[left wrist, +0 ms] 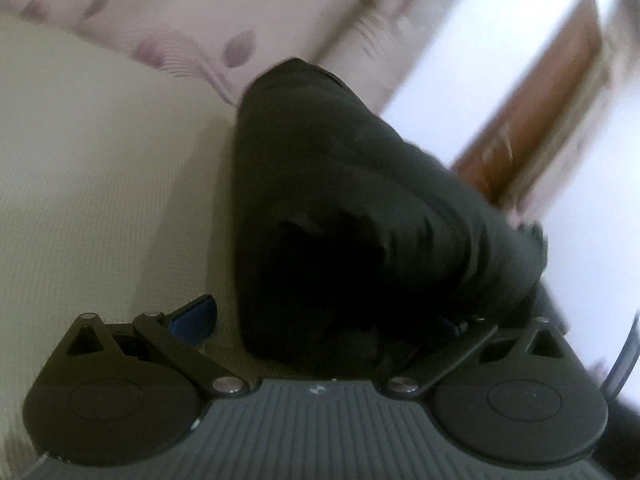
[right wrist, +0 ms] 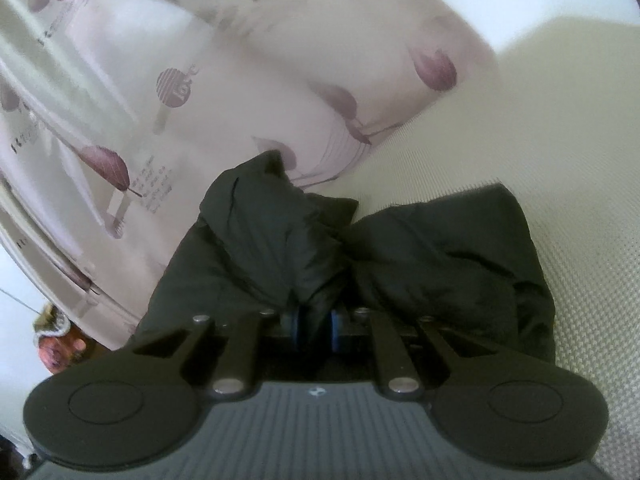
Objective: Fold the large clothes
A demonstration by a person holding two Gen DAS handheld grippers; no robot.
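**Black garment bunched on the bed, one claw pinching it**

From the left wrist view, the left claw (left wrist: pixel 320 320) stands spread wide. One blue pad (left wrist: pixel 194 320) shows clear of the cloth on the cream bed sheet (left wrist: pixel 100 180); the other side is lost under dark fabric. The black garment (left wrist: pixel 352 208) lies in a thick, rolled heap between the fingers, resting on the sheet; whether the spread fingers touch it I cannot tell. Beyond the garment lies a pale quilt printed with purple leaves (left wrist: pixel 168 20), and past that a brown wooden door (left wrist: pixel 552 120), blurred.

From the right wrist view, the right claw (right wrist: pixel 316 326) is pressed together, pinching a fold of the black garment (right wrist: pixel 440 252). The garment spreads in two crumpled lobes on the sheet (right wrist: pixel 560 160), its far edge touching the leaf-printed quilt (right wrist: pixel 240 80).
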